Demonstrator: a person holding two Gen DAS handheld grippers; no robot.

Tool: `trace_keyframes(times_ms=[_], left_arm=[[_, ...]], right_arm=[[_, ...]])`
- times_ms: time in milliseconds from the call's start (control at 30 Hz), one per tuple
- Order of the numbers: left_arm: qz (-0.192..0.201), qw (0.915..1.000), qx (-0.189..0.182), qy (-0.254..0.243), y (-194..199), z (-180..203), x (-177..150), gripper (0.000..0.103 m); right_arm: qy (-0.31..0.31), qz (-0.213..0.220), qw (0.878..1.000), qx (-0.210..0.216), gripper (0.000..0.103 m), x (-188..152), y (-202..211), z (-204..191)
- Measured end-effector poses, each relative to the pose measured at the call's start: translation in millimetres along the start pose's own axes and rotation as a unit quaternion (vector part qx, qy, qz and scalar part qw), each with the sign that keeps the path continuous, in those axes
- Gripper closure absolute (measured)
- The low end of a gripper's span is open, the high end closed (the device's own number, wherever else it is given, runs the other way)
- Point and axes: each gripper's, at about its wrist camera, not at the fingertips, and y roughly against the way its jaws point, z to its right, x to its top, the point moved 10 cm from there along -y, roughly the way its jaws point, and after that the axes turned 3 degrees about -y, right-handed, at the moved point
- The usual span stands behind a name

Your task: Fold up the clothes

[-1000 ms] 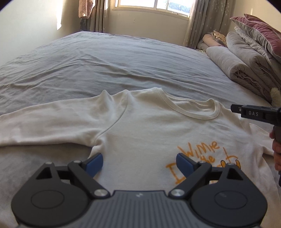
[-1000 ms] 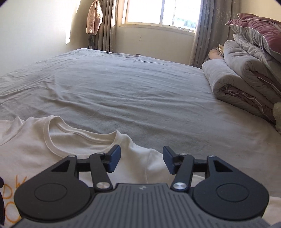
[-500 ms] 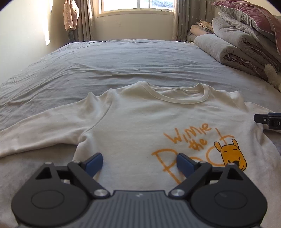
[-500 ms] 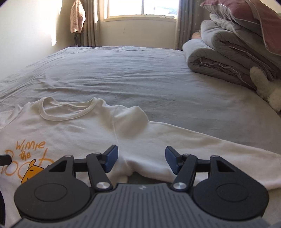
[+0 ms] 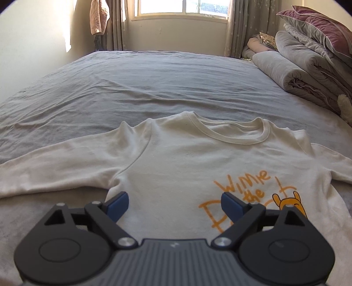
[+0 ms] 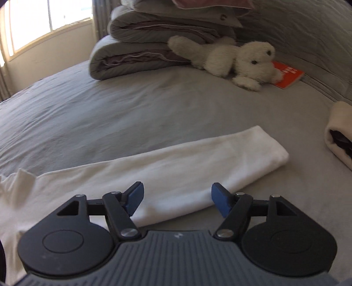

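So there's this big bed (image 5: 154, 88) with a grey sheet taking up most of the room, a stack of folded quilts (image 6: 154, 50) along the far right side, and a white plush dog (image 6: 242, 59) lying against them on top of a red booklet (image 6: 288, 74). The shirt (image 5: 176, 171) is a cream long-sleeve with an orange cartoon print, spread flat and face up on the near part of the bed, collar pointing toward the window (image 5: 182, 8) and hem toward the person, so its body runs near to far while the two sleeves stick out sideways. The right sleeve (image 6: 198, 162) is the bit that matters, I'd say: it lies straight out across the sheet, long axis running from the shoulder at lower left of the right camera's view up to the cuff at upper right. The right gripper (image 6: 176, 201) sits right over the middle of that sleeve, nothing pinched, its jaws opening with the fabric below and between them. So the right hand is clearly the closer one for that sleeve. The left gripper (image 5: 175, 203) hovers over the shirt's lower body near the left armpit, jaws spread wide and empty. A rolled cream bundle (image 6: 341, 134) sits off to the right edge, well apart from the cuff.
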Motion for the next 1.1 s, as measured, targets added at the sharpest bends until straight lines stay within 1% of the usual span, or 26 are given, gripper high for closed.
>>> trace_keyframes(times_ms=[67, 133, 267, 367, 433, 500, 567, 600, 633, 700, 733, 767, 833, 867, 933, 1100], left_arm=[[0.002, 1.0000, 0.000, 0.002, 1.2, -1.0, 1.3, 0.011], [0.002, 1.0000, 0.001, 0.002, 1.5, -1.9, 2.0, 0.011], [0.000, 1.0000, 0.002, 0.003, 1.3, -2.6, 2.4, 0.011], [-0.002, 1.0000, 0.002, 0.005, 1.1, -2.8, 2.1, 0.011], [-0.003, 1.0000, 0.001, 0.007, 1.5, -3.6, 2.0, 0.011], [-0.003, 1.0000, 0.000, 0.007, 1.9, -4.2, 2.1, 0.011], [-0.003, 1.0000, 0.000, 0.007, 2.5, -5.0, 2.3, 0.011], [-0.003, 1.0000, 0.000, 0.007, 2.6, -5.3, 2.4, 0.011], [-0.003, 1.0000, 0.000, 0.007, 2.4, -5.3, 2.4, 0.011], [-0.004, 1.0000, -0.001, 0.006, 2.0, -5.3, 2.3, 0.011], [-0.004, 1.0000, -0.001, 0.006, 1.6, -5.2, 2.1, 0.011], [-0.005, 1.0000, -0.001, 0.006, 1.3, -5.2, 2.0, 0.011], [-0.007, 1.0000, -0.002, 0.006, 0.9, -4.5, 1.3, 0.011], [-0.008, 0.9999, -0.002, 0.006, 0.8, -4.2, 1.0, 0.011], [-0.009, 0.9999, -0.004, 0.005, 1.2, -3.5, 0.6, 0.011], [-0.008, 0.9999, -0.006, 0.006, 3.1, -4.9, 2.2, 0.011]], right_arm=[[-0.019, -0.008, 1.000, -0.023, 0.032, -2.0, -5.0, 14.0], [-0.038, -0.008, 0.999, -0.022, 0.029, -2.7, -6.7, 22.2], [-0.047, -0.002, 0.998, -0.049, 0.028, -2.7, -4.8, 29.5], [-0.049, -0.002, 0.997, -0.060, 0.025, -2.8, -6.4, 28.9], [-0.052, 0.003, 0.997, -0.060, 0.025, -2.8, -8.8, 27.2], [-0.054, 0.013, 0.997, -0.049, 0.023, -1.1, -13.3, 24.4], [-0.051, 0.028, 0.997, -0.040, 0.025, -0.7, -15.7, 20.9], [-0.047, 0.036, 0.998, -0.030, 0.027, 0.9, -17.4, 17.9], [-0.047, 0.039, 0.998, -0.021, 0.034, 2.2, -18.1, 16.1], [-0.047, 0.043, 0.998, -0.007, 0.041, 5.2, -19.2, 12.4], [-0.047, 0.045, 0.998, 0.000, 0.051, 6.3, -19.1, 11.1], [-0.049, 0.047, 0.998, 0.010, 0.069, 7.3, -18.6, 10.3], [-0.058, 0.047, 0.997, 0.033, 0.085, 8.9, -17.8, 7.9], [-0.063, 0.046, 0.996, 0.042, 0.088, 9.8, -17.1, 6.4], [-0.070, 0.047, 0.995, 0.052, 0.090, 11.8, -14.5, 5.3], [-0.087, 0.057, 0.990, 0.092, 0.090, 21.2, 1.3, -6.1]])
